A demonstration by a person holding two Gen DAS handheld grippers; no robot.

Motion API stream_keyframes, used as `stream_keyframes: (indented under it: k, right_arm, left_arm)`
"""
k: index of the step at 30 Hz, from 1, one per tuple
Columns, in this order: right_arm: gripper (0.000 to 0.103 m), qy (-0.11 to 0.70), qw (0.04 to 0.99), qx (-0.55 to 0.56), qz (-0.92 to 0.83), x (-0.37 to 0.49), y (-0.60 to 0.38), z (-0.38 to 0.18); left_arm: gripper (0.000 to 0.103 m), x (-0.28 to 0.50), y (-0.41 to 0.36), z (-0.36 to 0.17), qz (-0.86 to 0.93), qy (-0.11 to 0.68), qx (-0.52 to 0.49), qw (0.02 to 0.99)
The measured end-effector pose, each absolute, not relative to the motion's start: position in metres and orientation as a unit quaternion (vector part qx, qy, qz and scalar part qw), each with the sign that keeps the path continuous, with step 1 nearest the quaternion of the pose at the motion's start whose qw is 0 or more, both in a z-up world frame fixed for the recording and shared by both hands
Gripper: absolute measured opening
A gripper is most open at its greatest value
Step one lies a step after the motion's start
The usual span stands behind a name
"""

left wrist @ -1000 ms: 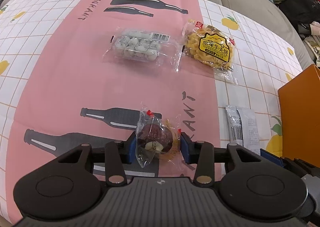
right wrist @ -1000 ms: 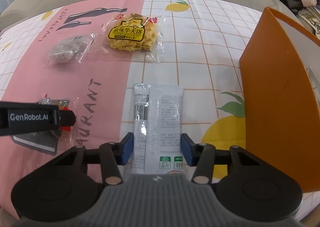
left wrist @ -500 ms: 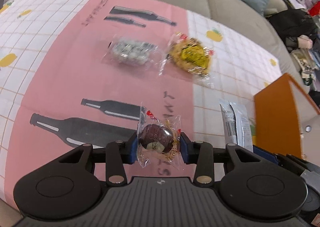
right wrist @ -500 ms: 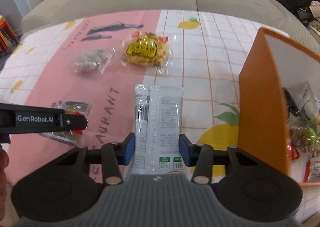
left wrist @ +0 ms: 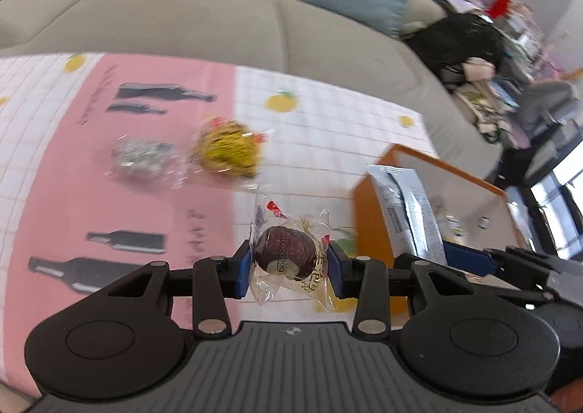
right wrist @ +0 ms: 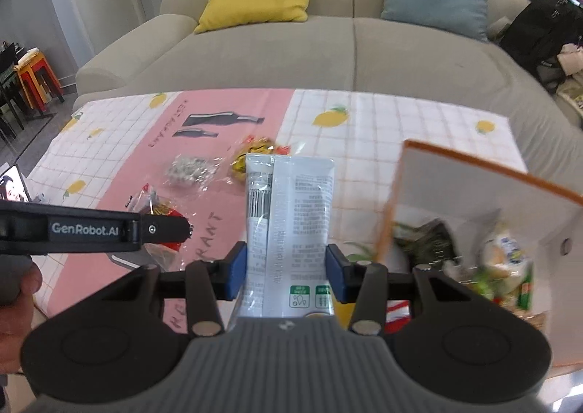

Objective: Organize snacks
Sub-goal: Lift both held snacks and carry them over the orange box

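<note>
My left gripper [left wrist: 289, 263] is shut on a clear-wrapped brown round snack [left wrist: 286, 258] and holds it above the tablecloth. My right gripper [right wrist: 286, 267] is shut on a long silver-white packet [right wrist: 291, 216], held in the air left of the orange box [right wrist: 473, 176]. The left gripper's arm [right wrist: 91, 231] shows at the left of the right wrist view, with its snack [right wrist: 156, 205] behind it. The silver packet [left wrist: 408, 209] also shows in the left wrist view, in front of the orange box [left wrist: 368, 216]. The box holds several snacks [right wrist: 484, 267].
A yellow snack bag [left wrist: 227, 152] and a clear pack of small grey pieces [left wrist: 142, 158] lie on the pink and white tablecloth [left wrist: 73, 172]. A beige sofa [right wrist: 346, 48] with a yellow cushion and a blue cushion stands behind the table. A dark bag [left wrist: 455, 41] lies at the right.
Both grippers have risen from the table with their snacks and moved right toward the orange box. The box's inside has come into the right wrist view.
</note>
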State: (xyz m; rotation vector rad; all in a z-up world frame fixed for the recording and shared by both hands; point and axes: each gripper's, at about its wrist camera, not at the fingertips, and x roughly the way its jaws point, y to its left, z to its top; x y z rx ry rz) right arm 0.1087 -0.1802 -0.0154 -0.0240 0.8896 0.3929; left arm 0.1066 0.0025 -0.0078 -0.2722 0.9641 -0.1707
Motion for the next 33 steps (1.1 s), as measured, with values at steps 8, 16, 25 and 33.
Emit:
stream_keyframes:
  k: [8,16,25,33]
  right_arm:
    - [0.044,0.430,0.887,-0.025,0.167,0.106,-0.247,0.007]
    - [0.044,0.444,0.885,-0.051,0.131,0.117,-0.309,0.003]
    - [0.044,0.478,0.870,-0.074,0.093,0.146,-0.352,-0.026]
    - [0.044,0.509,0.848,-0.127,0.074,0.175,-0.358,-0.064]
  left_arm:
    - [0.046,0.119,-0.066,0.006,-0.156,0.458,-0.099,0.870]
    - [0.046,0.140,-0.133,-0.001,-0.219,0.470,-0.066,0.853]
    - [0.046,0.172,-0.190,-0.040,-0.245,0.507,-0.014,0.826]
    - [0.046,0.194,-0.211,-0.068,-0.242,0.538,0.000,0.807]
